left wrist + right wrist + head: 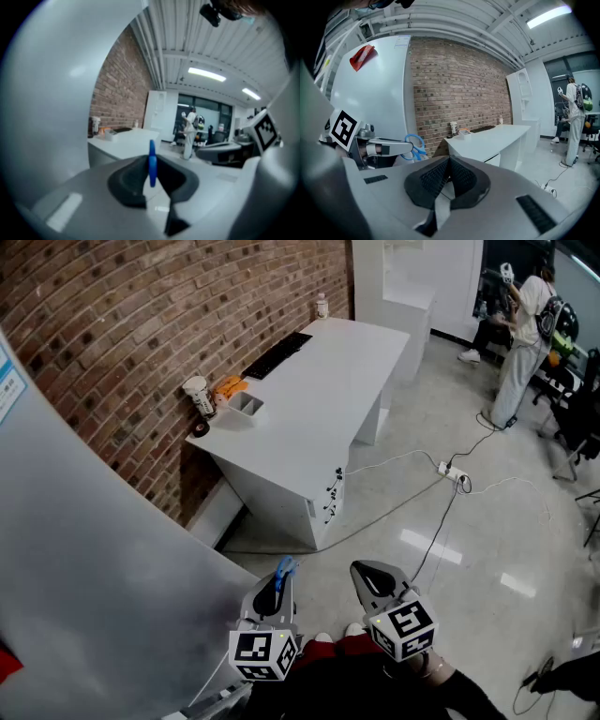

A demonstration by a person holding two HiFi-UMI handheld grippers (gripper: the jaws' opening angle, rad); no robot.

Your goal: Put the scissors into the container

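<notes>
In the head view a white desk stands with its long side against a brick wall. At the desk's near end, by the wall, sit a cup, an orange thing and the open white container. A black keyboard lies further along the desk and a small bottle stands at its far end. Open floor separates both grippers from the desk's near corner. A cable runs from that corner across the floor to a power strip, and a person stands well beyond the desk's far side. A tall grey panel rises close beside the left gripper, on the wall side. That gripper holds the blue scissors, well short of the desk, and the right gripper is just beside it. In the left gripper view the jaws pinch the scissors, which show edge-on as a thin upright blue strip, with the desk and container far ahead. In the right gripper view this gripper's jaws meet with nothing between them. Off to the side, the scissors' handle loops stick out past the left gripper's tips toward the desk. Their long axis seems to follow that gripper's line, and the blades are hidden.
</notes>
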